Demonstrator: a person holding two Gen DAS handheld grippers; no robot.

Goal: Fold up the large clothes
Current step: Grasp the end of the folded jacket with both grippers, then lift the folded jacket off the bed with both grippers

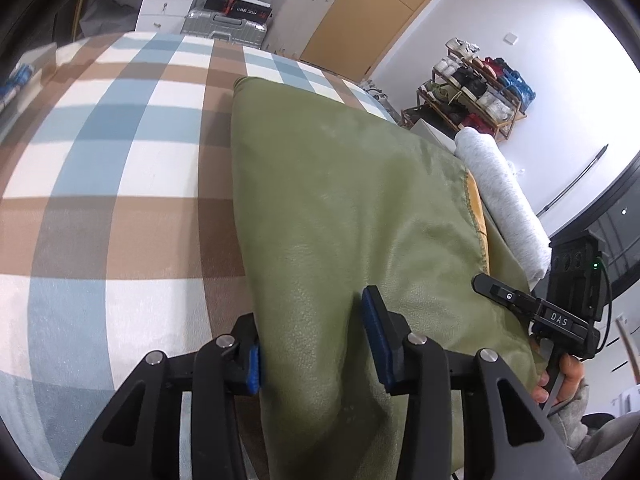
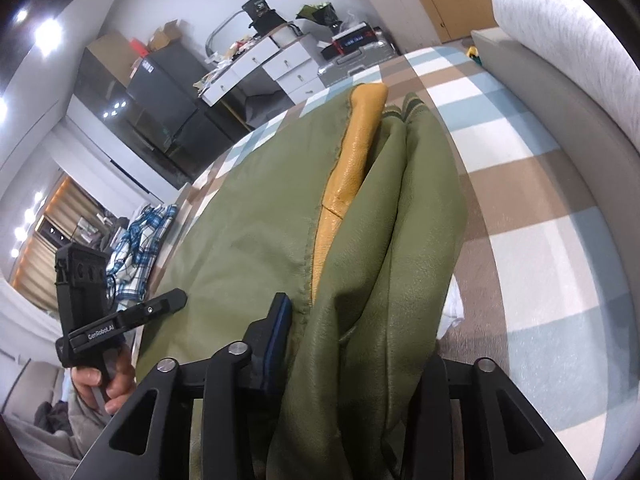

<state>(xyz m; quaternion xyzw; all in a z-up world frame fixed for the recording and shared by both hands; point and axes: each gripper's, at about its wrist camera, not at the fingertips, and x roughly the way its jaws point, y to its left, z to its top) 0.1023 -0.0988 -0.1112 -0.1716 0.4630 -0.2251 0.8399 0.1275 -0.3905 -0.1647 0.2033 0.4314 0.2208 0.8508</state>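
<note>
we hold green jacket on plaid bed: left gripper and right gripper each clamp hem. sleeves folded in; crosswise folds left, we judge.

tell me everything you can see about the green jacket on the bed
The olive-green leather-look jacket lies on the blue, brown and white checked bedspread, partly folded. A mustard-yellow panel, perhaps a sleeve or lining, shows along a stitched seam, with striped ribbing at the far end. The surface is grained and slightly glossy. Its near edge bunches between the fingers of both the left gripper and the right gripper, which each appear to hold fabric.
</note>
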